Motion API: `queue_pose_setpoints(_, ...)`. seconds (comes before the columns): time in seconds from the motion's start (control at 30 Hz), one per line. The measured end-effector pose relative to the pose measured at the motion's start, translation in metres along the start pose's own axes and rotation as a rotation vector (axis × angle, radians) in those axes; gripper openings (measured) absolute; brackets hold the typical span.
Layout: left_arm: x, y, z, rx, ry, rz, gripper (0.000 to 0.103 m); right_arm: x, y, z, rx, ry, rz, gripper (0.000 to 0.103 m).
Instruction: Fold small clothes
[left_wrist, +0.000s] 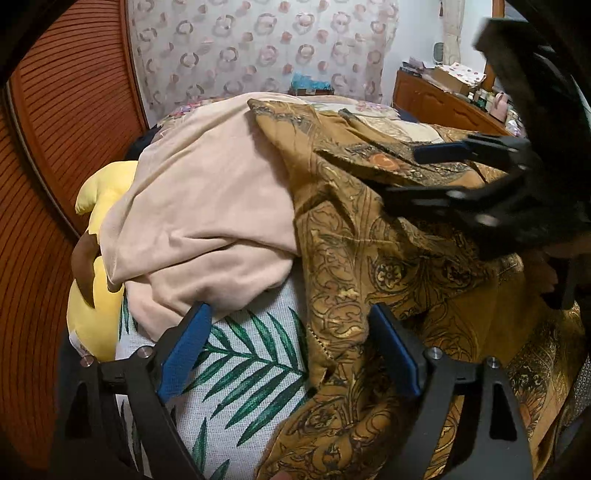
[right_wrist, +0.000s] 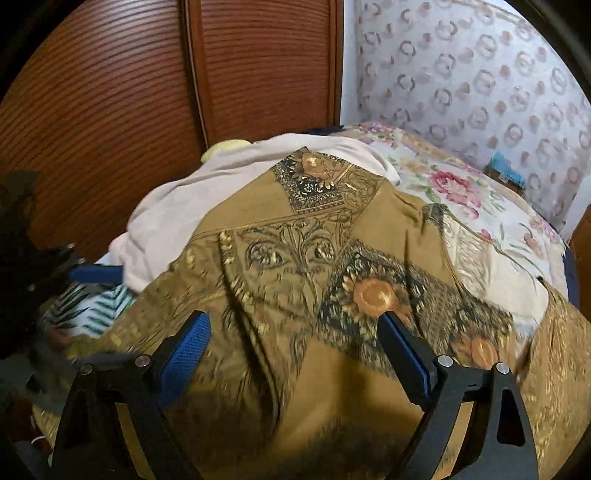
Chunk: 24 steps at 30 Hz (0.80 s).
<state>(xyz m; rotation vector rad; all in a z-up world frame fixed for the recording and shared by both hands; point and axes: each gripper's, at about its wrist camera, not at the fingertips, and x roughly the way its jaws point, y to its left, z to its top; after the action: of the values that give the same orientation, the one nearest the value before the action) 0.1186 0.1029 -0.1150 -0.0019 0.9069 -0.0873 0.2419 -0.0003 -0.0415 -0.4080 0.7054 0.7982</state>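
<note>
garment: one mustard-brown patterned garment lies spread over the bed, rumpled rather than flat; which end is which i cannot tell.
long axis: in the right wrist view it runs from the near edge away toward the wooden wardrobe doors.
pattern: two orange sunflower medallions show near the right gripper, and a third smaller one at the far end.
second cloth: one pale pink cloth is bunched beside the garment on its left, touching it and partly under its edge.
left gripper: left gripper stands wide open, holding nothing; one pad sits over the leaf-print sheet, the other over the garment's edge.
right gripper: right gripper is likewise spread wide with nothing between its pads, low over the garment.
only in left view: a yellow plush toy half under the pink cloth, a cluttered wooden dresser, and the right gripper side-on above the garment.
only in right view: the floral quilt beyond the garment.
backdrop: a circle-patterned curtain behind the bed.
</note>
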Motion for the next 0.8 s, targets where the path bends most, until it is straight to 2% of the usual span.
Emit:
queue_pose_setpoints(0.1, 0.000, -0.001, 0.001, -0.001, 0.000, 0.000, 0.088, 0.006, -0.003, 0.008, 0.008, 0.003, -0.061, 0.089)
queue_pose_setpoints(0.2, 0.000, -0.001, 0.001, 0.000, -0.001, -0.001, 0.088, 0.002, -0.024, 0.007, 0.060, -0.012, -0.151, 0.086)
queue_pose_setpoints(0.27, 0.000, -0.002, -0.002, 0.010, -0.001, -0.007, 0.094, -0.003, -0.041, 0.002, 0.112, -0.020, -0.185, 0.085)
queue_pose_setpoints(0.3, 0.001, -0.004, -0.003, 0.022, 0.010, 0.000, 0.102, -0.007, -0.055, -0.002, 0.149, -0.017, -0.205, 0.085)
queue_pose_setpoints(0.4, 0.002, -0.003, -0.003, 0.004, 0.014, 0.019, 0.103, -0.016, -0.074, -0.011, 0.188, -0.032, -0.206, 0.085)
queue_pose_setpoints(0.6, 0.002, -0.001, -0.003, -0.003, 0.021, 0.020, 0.103, -0.049, -0.077, -0.034, 0.192, -0.095, -0.166, 0.085)
queue_pose_setpoints(0.73, 0.003, 0.000, -0.002, 0.001, 0.023, 0.017, 0.103, -0.078, -0.080, -0.072, 0.178, -0.135, -0.167, 0.085)
queue_pose_setpoints(0.8, 0.004, 0.001, -0.002, 0.002, 0.024, 0.016, 0.103, -0.096, -0.087, -0.095, 0.186, -0.142, -0.197, 0.085)
